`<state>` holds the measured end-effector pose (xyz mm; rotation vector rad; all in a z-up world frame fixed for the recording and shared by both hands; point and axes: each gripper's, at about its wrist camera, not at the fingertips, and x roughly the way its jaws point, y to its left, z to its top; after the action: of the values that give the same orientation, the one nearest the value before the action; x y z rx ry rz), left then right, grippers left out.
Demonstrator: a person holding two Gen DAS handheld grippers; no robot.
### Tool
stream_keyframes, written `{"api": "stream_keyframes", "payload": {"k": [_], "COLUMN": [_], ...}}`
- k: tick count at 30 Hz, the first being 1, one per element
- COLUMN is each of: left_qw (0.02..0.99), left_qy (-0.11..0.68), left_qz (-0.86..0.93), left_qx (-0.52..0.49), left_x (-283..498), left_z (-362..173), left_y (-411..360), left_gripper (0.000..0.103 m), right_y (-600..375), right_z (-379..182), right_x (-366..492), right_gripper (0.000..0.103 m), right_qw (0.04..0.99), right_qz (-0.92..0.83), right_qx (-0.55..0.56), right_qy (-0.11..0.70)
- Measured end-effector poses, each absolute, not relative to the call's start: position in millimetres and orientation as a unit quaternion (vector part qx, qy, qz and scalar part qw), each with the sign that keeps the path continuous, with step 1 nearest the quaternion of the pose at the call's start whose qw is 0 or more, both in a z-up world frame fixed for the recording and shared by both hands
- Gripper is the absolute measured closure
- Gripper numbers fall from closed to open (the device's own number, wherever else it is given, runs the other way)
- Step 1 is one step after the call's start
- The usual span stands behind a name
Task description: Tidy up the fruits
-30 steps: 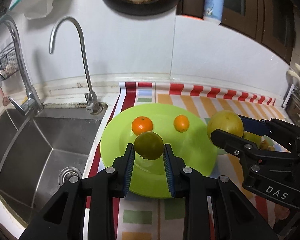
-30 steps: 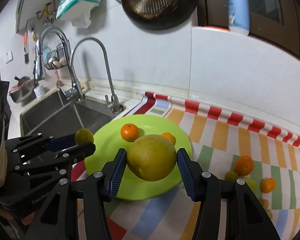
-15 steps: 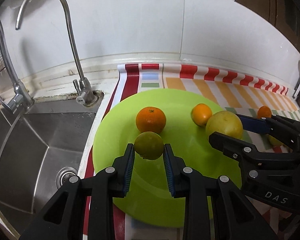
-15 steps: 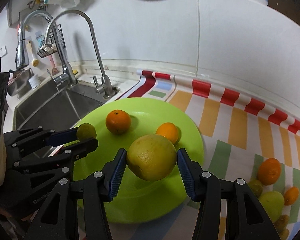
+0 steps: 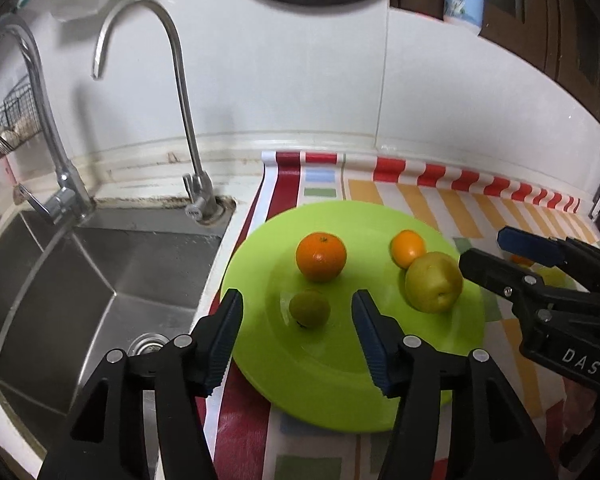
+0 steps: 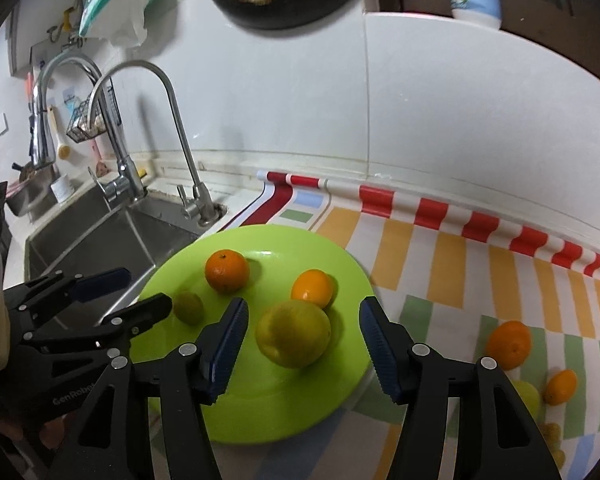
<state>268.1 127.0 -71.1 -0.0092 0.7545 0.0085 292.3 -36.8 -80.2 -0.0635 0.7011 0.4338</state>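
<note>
Both tools spread, empty: left tool (image 5: 297, 312) straddles small green fruit (image 5: 309, 307), right tool (image 6: 302, 330) straddles big yellow fruit (image 6: 293, 333) on plate (image 5: 340, 392). Lift straight back, avoid nudging fruit; then fetch counter strays (image 6: 508, 344).

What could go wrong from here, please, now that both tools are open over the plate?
1. The plate sits close to the sink; a nudge from the left tool might send the round green fruit rolling toward that side.
2. The big yellow fruit rests against the small orange; bumping it with the right tool could push both.
3. Loose fruit on the cloth could roll when grasped.
</note>
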Motion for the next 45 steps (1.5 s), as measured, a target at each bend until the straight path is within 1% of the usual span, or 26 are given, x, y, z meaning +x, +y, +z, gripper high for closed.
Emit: {"api": "stream_keyframes", "payload": {"k": [3,6,9,16,20,22,35,45], "left_qw": [0.935,0.938,0.941,0.947,0.950,0.951,0.955,0.952], "left_qy": [0.356,0.347,0.338,0.319,0.310,0.305,0.282,0.273], "left_qz": [0.002,-0.001,-0.007,-0.020,-0.032,-0.038,-0.091,-0.132], "left_qx": [-0.003,-0.004,-0.002,0.010,0.015,0.018,0.026,0.032], "left_x": [256.5,247.1,236.4,210.6,198.6,193.0,175.1,176.4], "left_z": [-60.4,-52.9,-45.4,-28.1,-20.2,-16.8,-3.2,0.6], "left_y": [123.8,120.5,114.5,97.7,87.0,80.8,40.4,5.6], "left_gripper": [0.045,0.040,0.040,0.033,0.032,0.029,0.026,0.026], "right_y": [-41.4,-47.7,-55.0,-73.3,-86.7,-93.6,-137.7,-172.9], "right_z": [-72.5,-65.2,-58.1,-43.5,-37.2,-35.2,-21.7,-17.6], "right_x": [280.9,268.1,254.3,225.4,210.0,203.6,167.6,154.9], "right_gripper": [0.044,0.044,0.036,0.036,0.036,0.036,0.036,0.036], "right_qw": [0.919,0.921,0.926,0.935,0.939,0.941,0.957,0.961], "right_qz": [0.209,0.207,0.200,0.181,0.167,0.159,0.091,0.050], "right_qx": [-0.031,-0.025,-0.022,-0.022,-0.015,-0.012,-0.002,0.003], "right_qy": [0.333,0.329,0.319,0.305,0.299,0.297,0.276,0.273]}}
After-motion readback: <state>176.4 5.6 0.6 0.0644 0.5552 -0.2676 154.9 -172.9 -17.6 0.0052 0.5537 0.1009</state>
